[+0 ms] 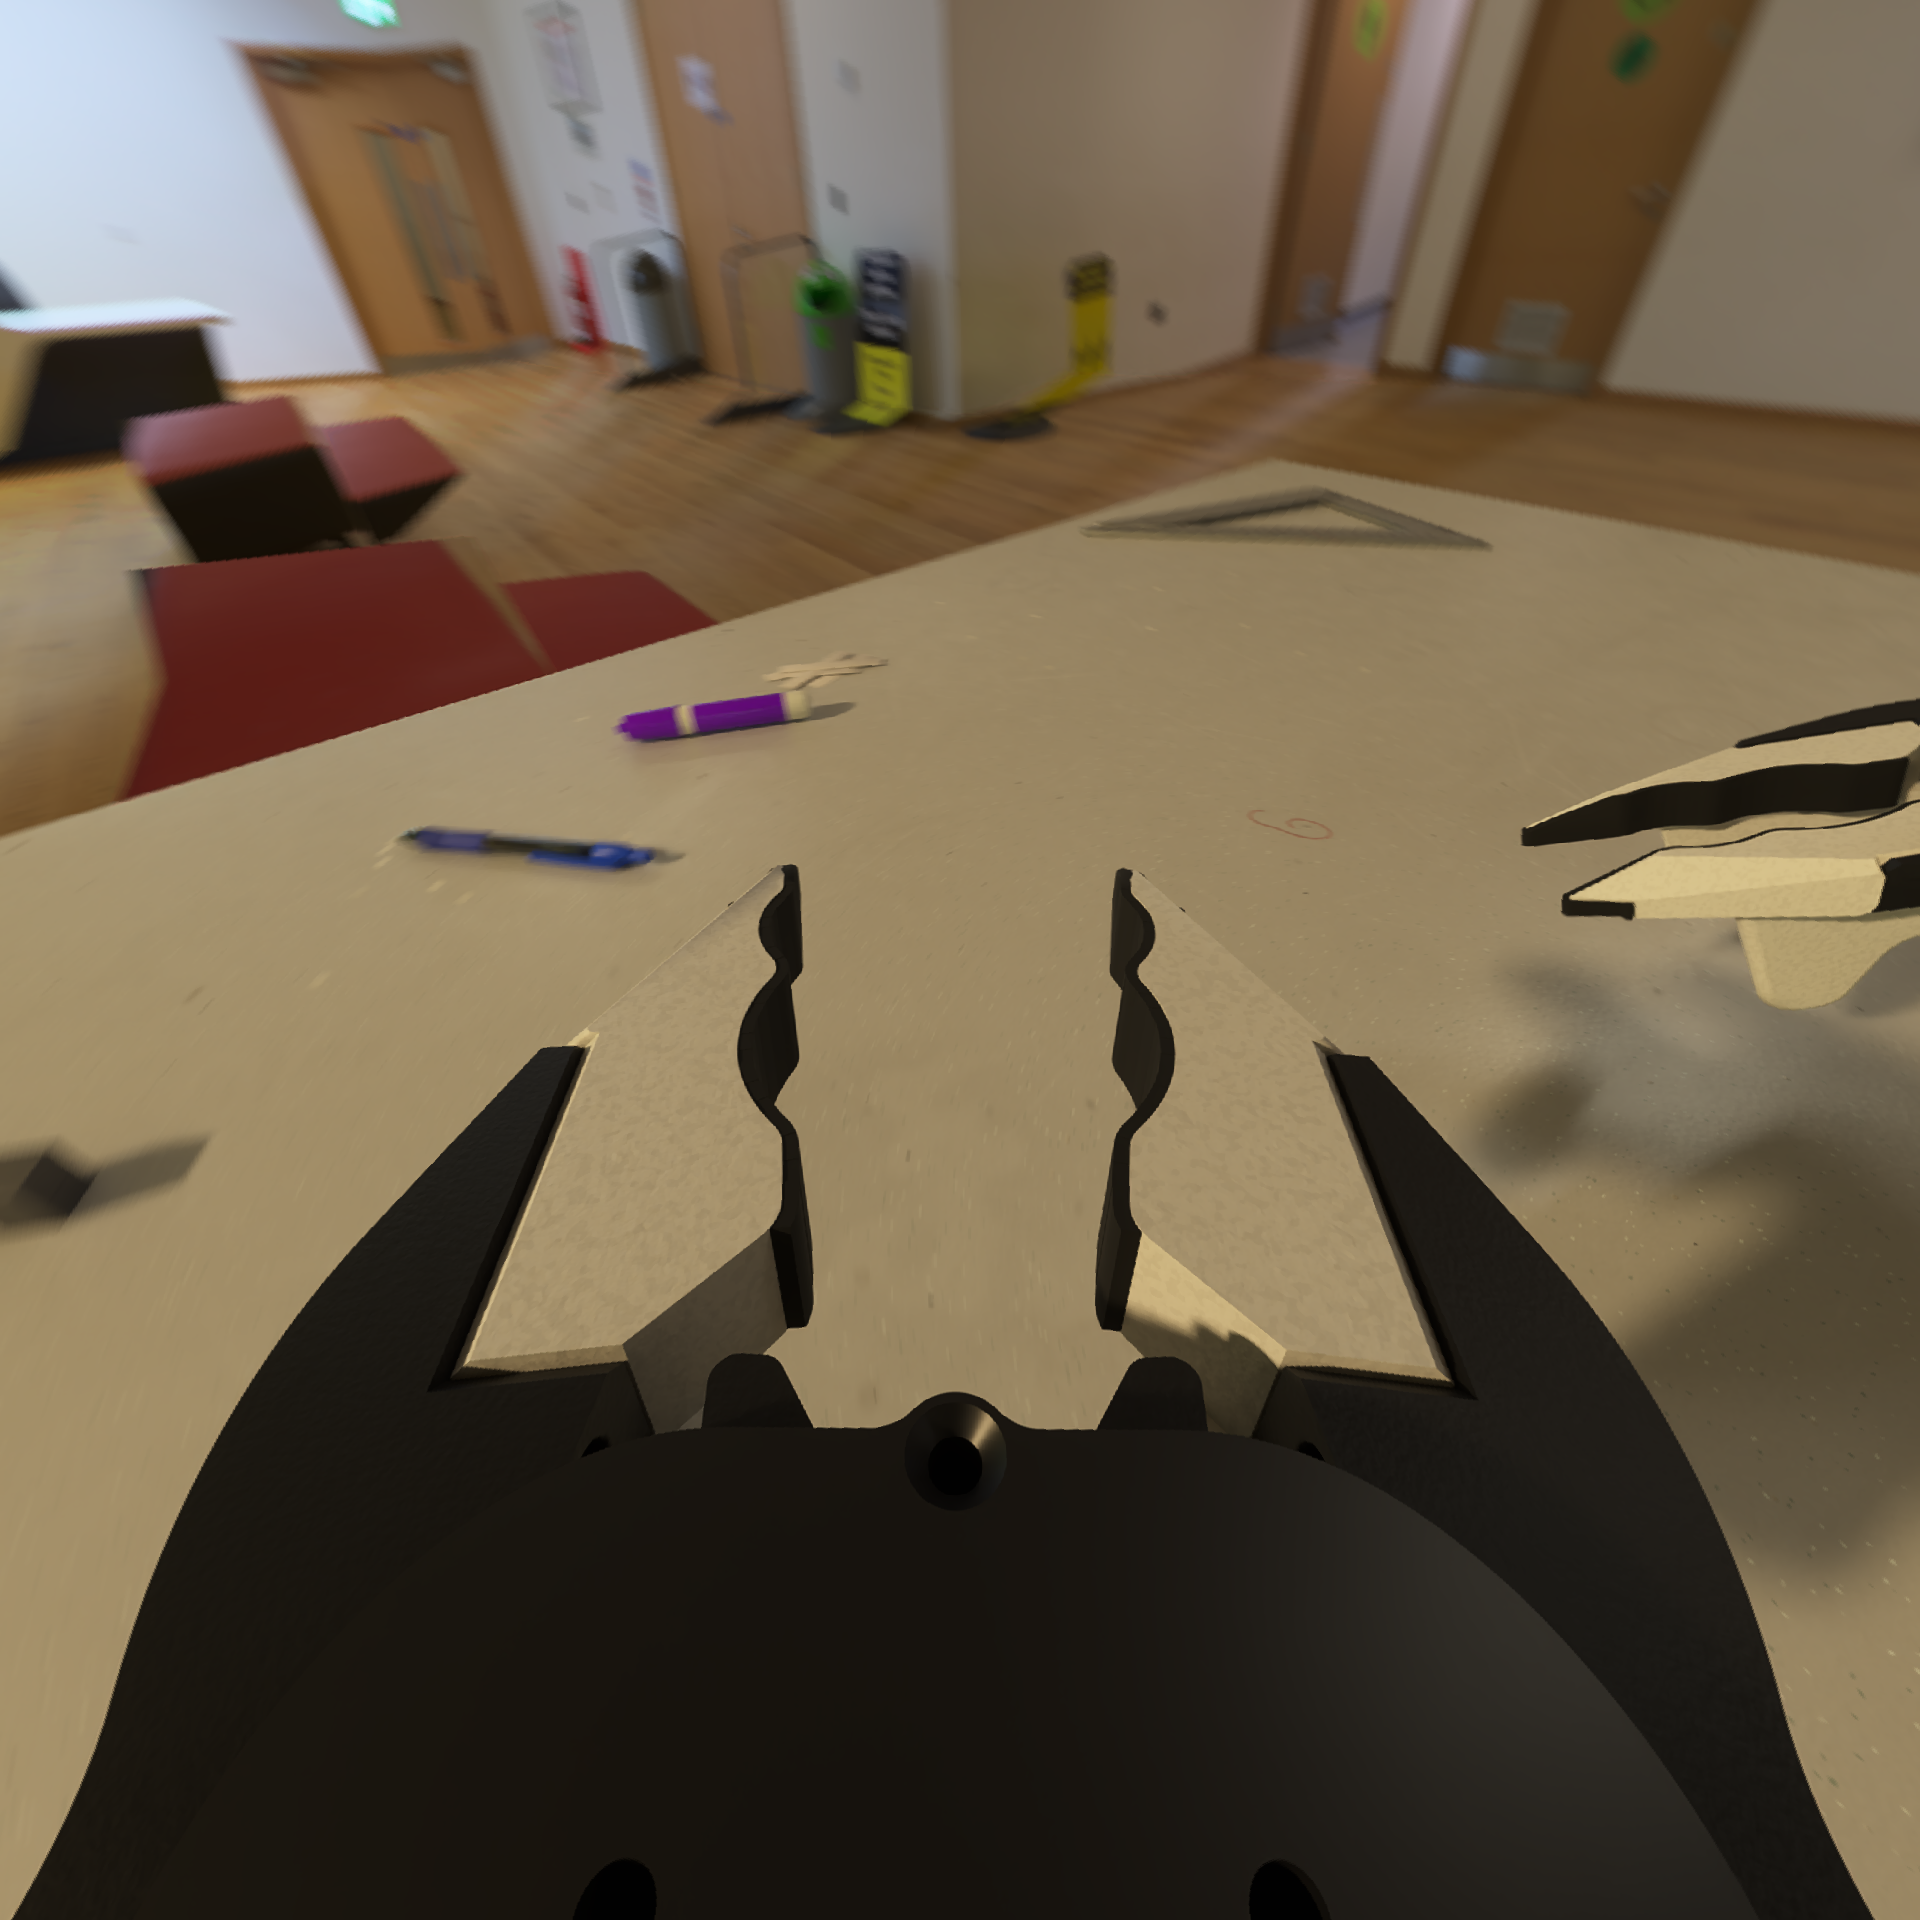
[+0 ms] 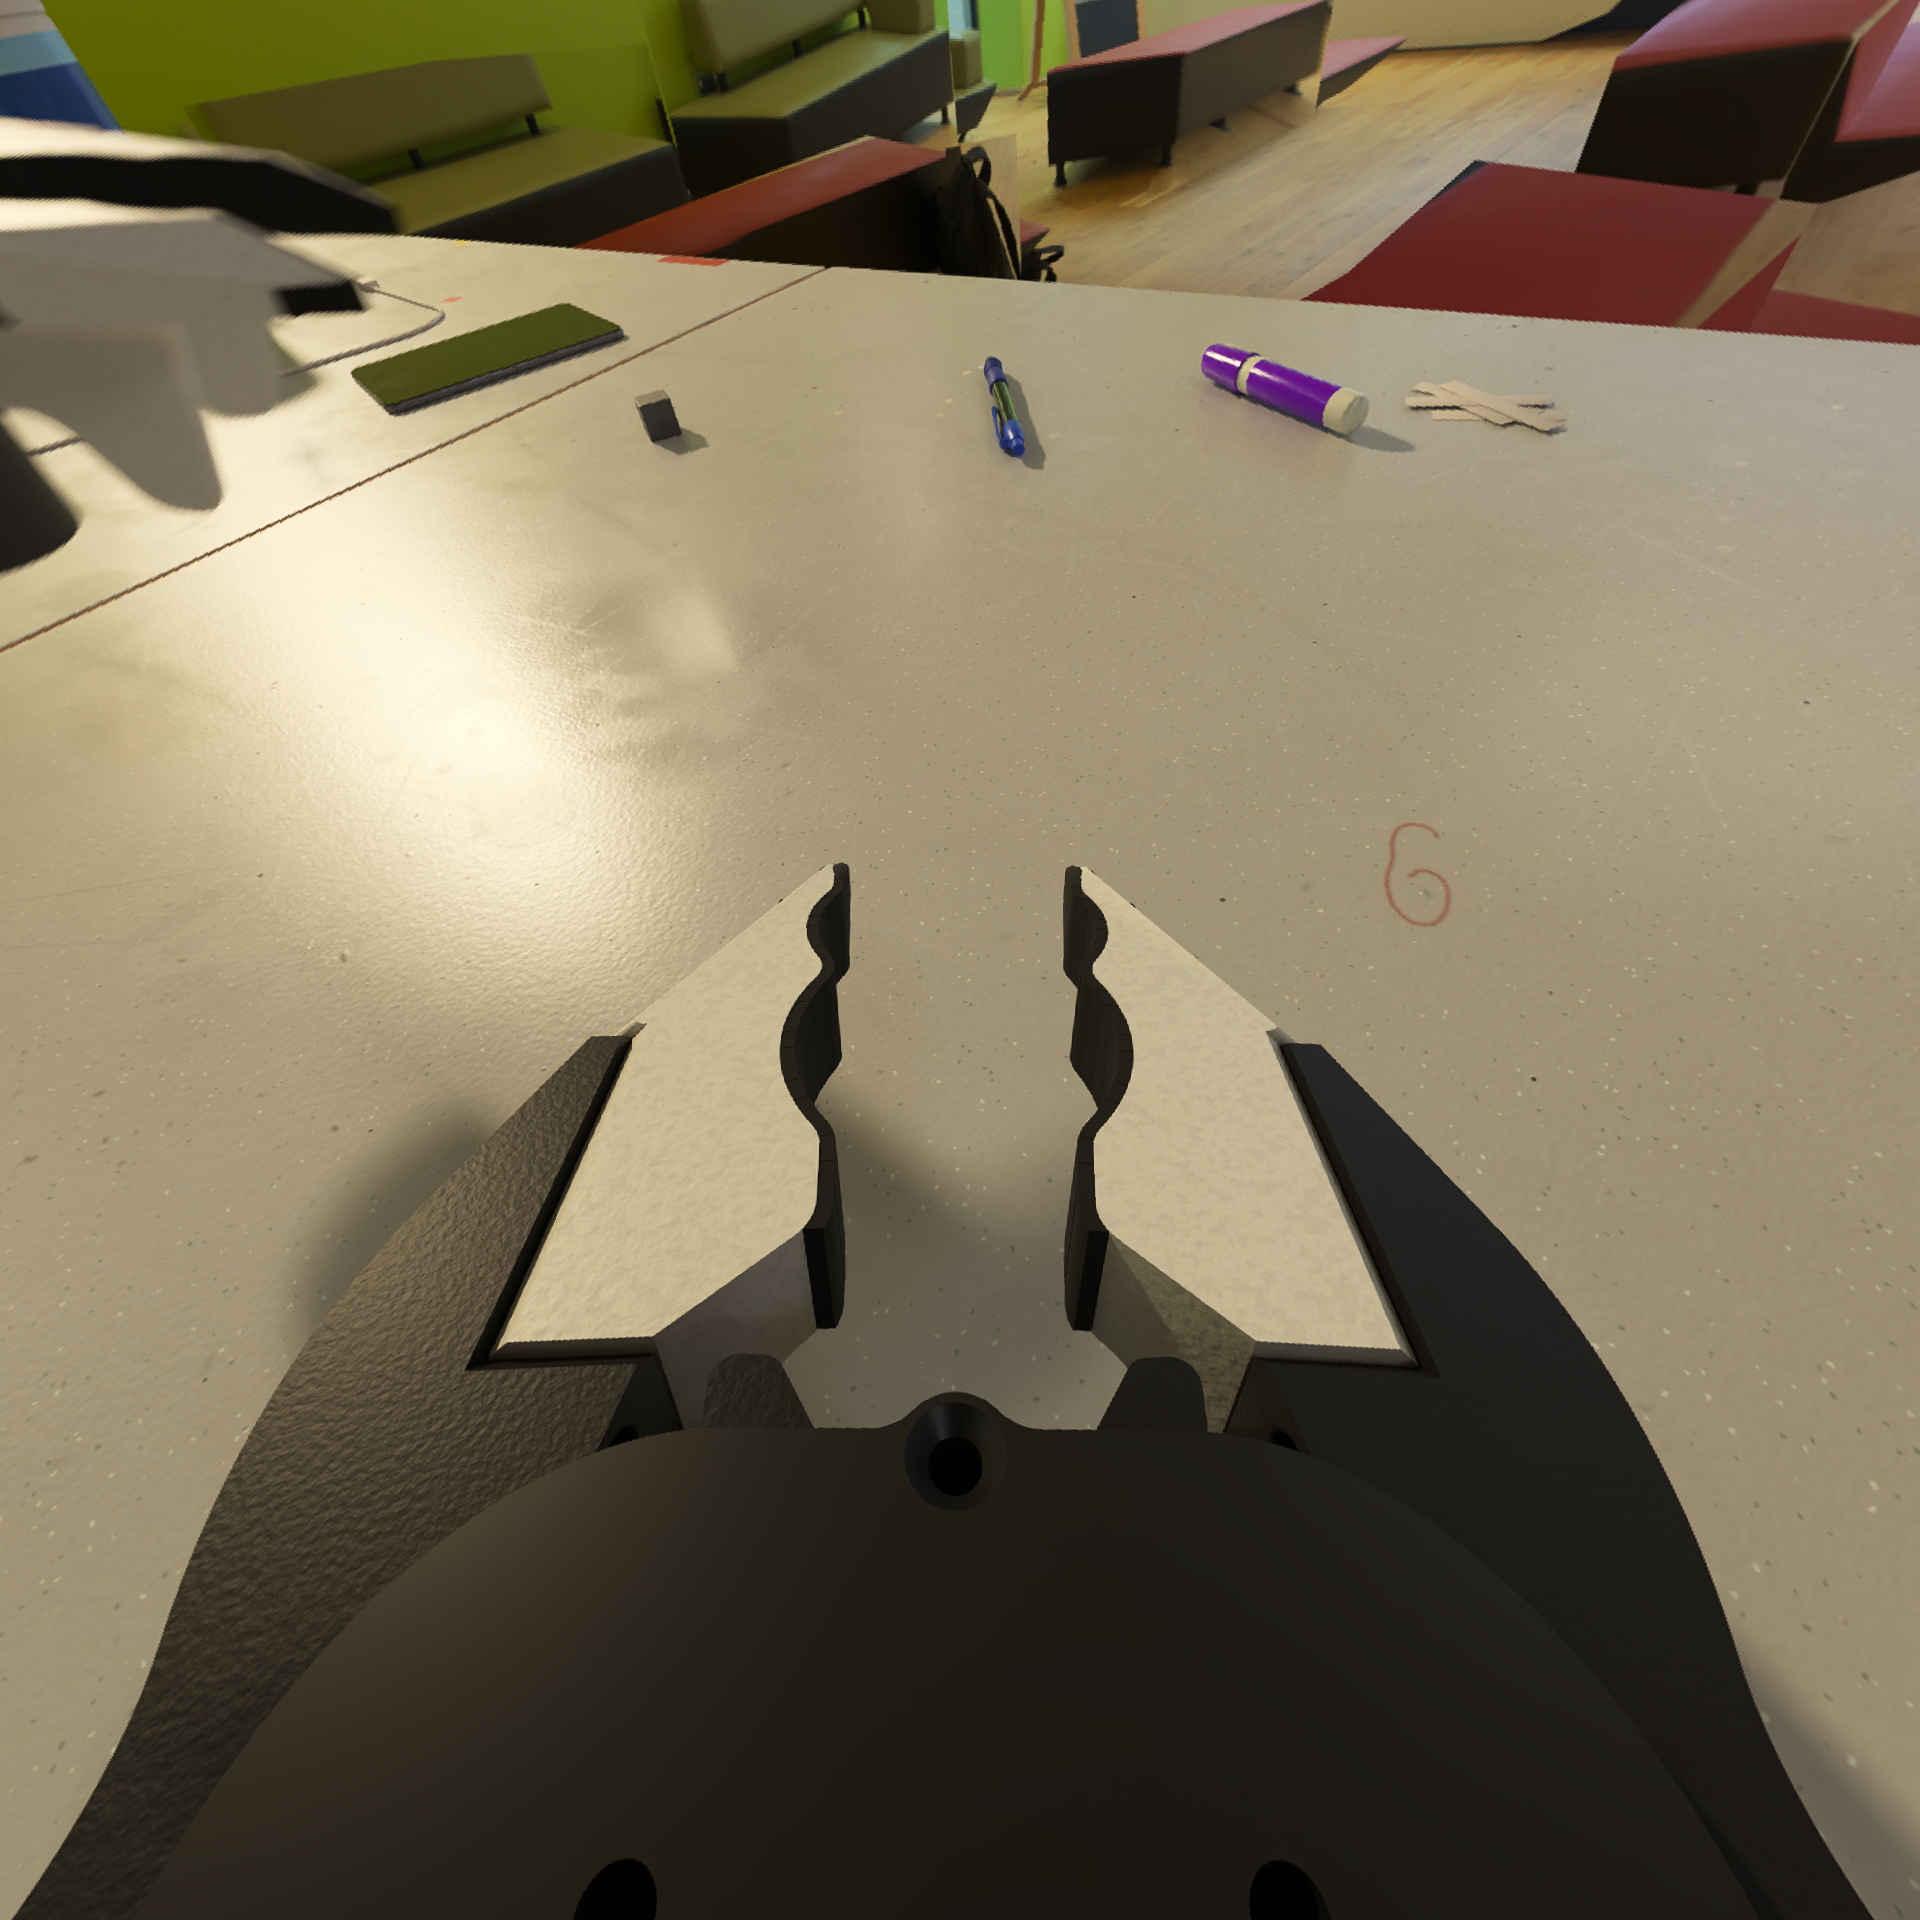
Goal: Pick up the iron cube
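Observation:
The iron cube is small, dark grey and stands on the pale table, far ahead and to the left of my right gripper. That gripper is open and empty, low over the table. In the left wrist view a dark blurred block at the far left edge looks like the cube. My left gripper is open and empty, and the cube lies well left of its fingers. The right gripper also shows at the right edge of the left wrist view. The left gripper shows blurred at the upper left of the right wrist view.
A blue pen, a purple marker and crossed tan strips lie in a row to the right of the cube. A flat green slab lies left of it. A grey triangle lies far off. Red seats stand past the table edge.

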You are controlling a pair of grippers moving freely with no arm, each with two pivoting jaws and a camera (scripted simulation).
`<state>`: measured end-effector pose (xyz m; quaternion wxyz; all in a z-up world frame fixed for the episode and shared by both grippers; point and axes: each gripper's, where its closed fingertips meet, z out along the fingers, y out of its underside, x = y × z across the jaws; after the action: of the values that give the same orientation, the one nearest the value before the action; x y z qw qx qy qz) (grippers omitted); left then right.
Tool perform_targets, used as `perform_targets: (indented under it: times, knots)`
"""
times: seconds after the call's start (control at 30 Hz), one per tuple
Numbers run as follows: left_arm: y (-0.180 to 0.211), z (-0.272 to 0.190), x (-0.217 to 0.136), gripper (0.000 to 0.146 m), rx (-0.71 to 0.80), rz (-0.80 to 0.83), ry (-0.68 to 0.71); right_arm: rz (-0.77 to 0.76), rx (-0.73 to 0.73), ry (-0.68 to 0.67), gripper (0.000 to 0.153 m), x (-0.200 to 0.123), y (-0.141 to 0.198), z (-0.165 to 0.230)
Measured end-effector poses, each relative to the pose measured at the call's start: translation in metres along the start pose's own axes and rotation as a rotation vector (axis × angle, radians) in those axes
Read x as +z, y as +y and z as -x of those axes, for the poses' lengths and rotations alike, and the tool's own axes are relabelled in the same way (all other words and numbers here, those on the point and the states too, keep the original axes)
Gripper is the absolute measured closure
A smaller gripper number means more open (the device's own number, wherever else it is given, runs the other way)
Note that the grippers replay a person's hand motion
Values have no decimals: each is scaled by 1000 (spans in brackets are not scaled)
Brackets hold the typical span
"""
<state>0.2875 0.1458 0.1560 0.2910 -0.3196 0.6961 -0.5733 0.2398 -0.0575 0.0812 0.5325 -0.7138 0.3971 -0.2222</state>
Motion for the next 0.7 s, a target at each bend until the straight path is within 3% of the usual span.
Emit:
perform_targets:
  times: [0.2,0.47,0.53,0.7]
  knots:
    - [45,8,-76,63,-76,-49,-213,28,-21,-5,112,8,6,2]
    - [49,31,-95,62,-120,46,-154,42,-23,-11,112,12,10,4]
    - [41,42,-93,66,-12,97,-121,39,-18,-11,112,12,11,4]
    - [7,132,-70,77,548,446,-98,37,-15,-29,113,12,12,5]
